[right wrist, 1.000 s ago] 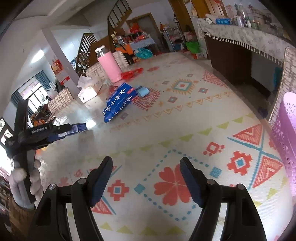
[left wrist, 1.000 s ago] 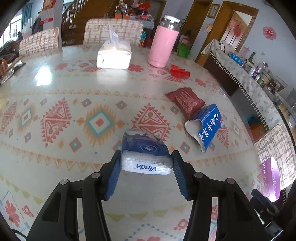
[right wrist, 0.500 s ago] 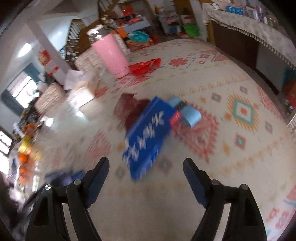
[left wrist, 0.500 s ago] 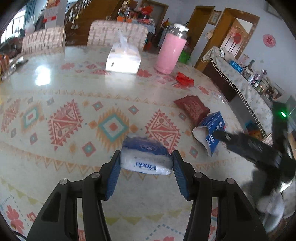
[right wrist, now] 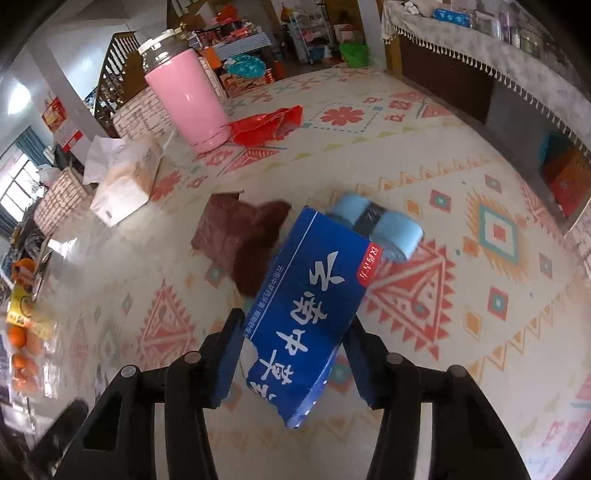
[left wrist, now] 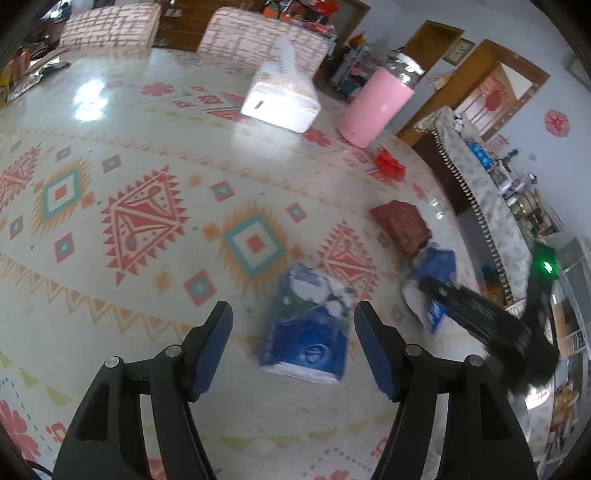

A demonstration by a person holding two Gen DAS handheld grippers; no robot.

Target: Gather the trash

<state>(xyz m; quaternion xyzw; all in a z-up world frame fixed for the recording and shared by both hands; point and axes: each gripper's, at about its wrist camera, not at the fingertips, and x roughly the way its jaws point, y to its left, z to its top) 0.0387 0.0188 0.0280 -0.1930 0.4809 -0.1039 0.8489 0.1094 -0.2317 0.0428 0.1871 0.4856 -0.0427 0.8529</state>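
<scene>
My left gripper is open. The blue and white tissue pack lies on the patterned tablecloth between its fingers, not gripped. My right gripper is around a torn blue carton with white Chinese characters; its pads touch both sides. The same carton shows in the left wrist view with the right gripper on it. A dark red wrapper lies just beyond the carton, and a red wrapper sits by the pink flask.
A pink flask and a white tissue box stand at the far side. A light blue roll lies behind the carton. Oranges sit at the left edge. Chairs line the far side.
My left gripper opened and the tissue pack dropped onto the table. My right gripper moved in across the table and closed around the blue carton.
</scene>
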